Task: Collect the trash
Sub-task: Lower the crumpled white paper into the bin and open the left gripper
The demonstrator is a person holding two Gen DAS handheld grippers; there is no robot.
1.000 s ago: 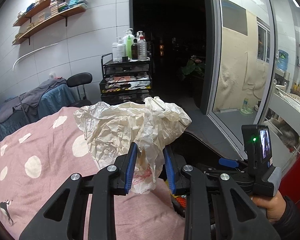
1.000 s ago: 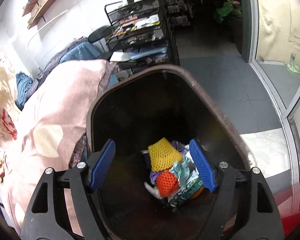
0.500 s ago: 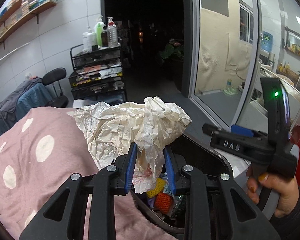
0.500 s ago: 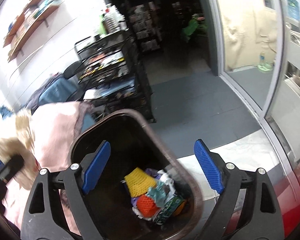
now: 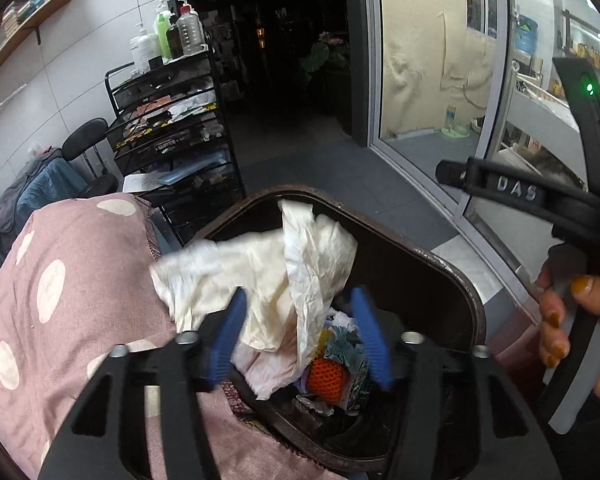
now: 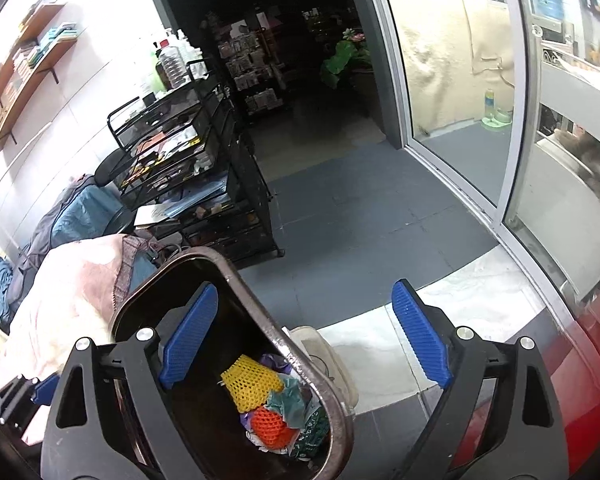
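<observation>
Since the earlier frames, both wrist views have swung over the dark bin (image 5: pixel 452 280), and the left gripper (image 5: pixel 300 340), then pinched on the crumpled white paper (image 5: pixel 268 264), has just been opening: its blue pads now stand apart with the paper loose between them, released rather than gripped. Item, paper: large, creased, cream-white, blurred as if dropping; it lies over the bin's near-left rim, part above the mouth, part hanging toward the pink dotted blanket (image 5: pixel 60 300). Item, bin contents: yellow net (image 6: pixel 252 384), orange net (image 5: pixel 328 376), printed wrappers, all at the bottom. Item, right gripper (image 6: pixel 300 344): wide open, nothing between its pads, straddling the bin's right rim (image 6: pixel 300 364) from above; the person's hand (image 5: pixel 572 320) holds its handle beside the bin. Risk, as judged: the sheet is broad and light, so it may catch on the rim and slide onto the blanket instead of falling in; a fold may also snag on the left pad and be drawn back out when that gripper withdraws. The bin looks tilted against the bed, and a knock from either tool could tip it.
</observation>
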